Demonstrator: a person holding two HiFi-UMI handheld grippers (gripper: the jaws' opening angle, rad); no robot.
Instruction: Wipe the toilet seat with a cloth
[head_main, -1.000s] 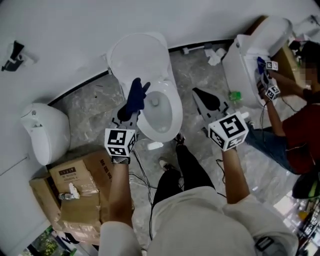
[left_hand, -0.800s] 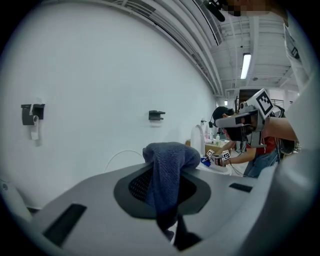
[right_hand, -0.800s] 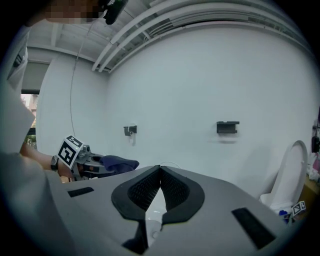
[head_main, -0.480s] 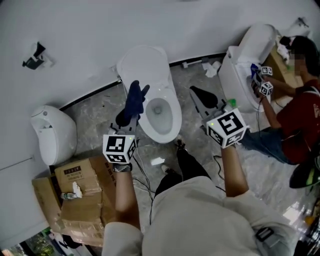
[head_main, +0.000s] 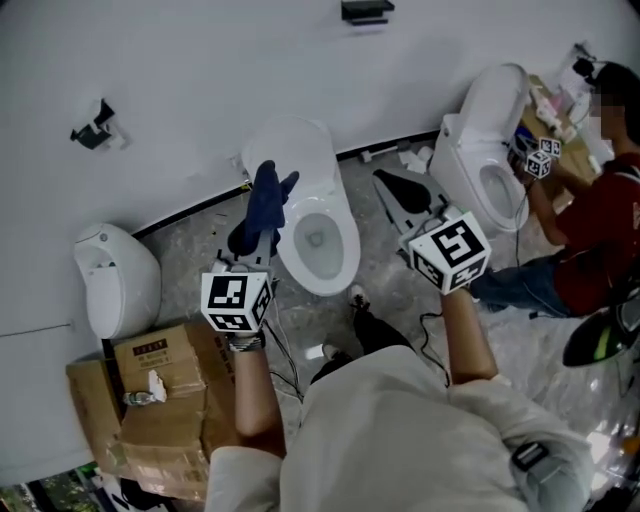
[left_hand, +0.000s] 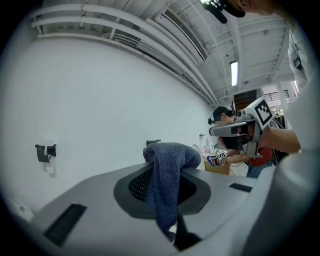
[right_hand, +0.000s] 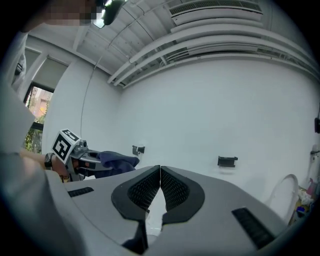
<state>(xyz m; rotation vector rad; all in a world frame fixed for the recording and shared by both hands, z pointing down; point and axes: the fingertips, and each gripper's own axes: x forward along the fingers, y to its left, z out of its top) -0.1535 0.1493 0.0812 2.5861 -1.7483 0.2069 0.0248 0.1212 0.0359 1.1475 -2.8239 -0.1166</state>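
left gripper (head_main: 250, 243) pinching dark blue cloth (head_main: 268, 198), right gripper (head_main: 392, 188) pressed together empty; both off white toilet seat (head_main: 345, 250), not wiping.

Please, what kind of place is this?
Probably a mock-up or storage room, not a working bathroom: one toilet and a second toilet stand unpartitioned near cardboard boxes.

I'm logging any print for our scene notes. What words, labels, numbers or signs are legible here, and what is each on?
Label on the brown cardboard box: printed, but too small to read.
White cubes with black square markers: coded patterns only, no letters or numbers.
Dark blue cloth: no print visible.
Nothing else legible in any view.
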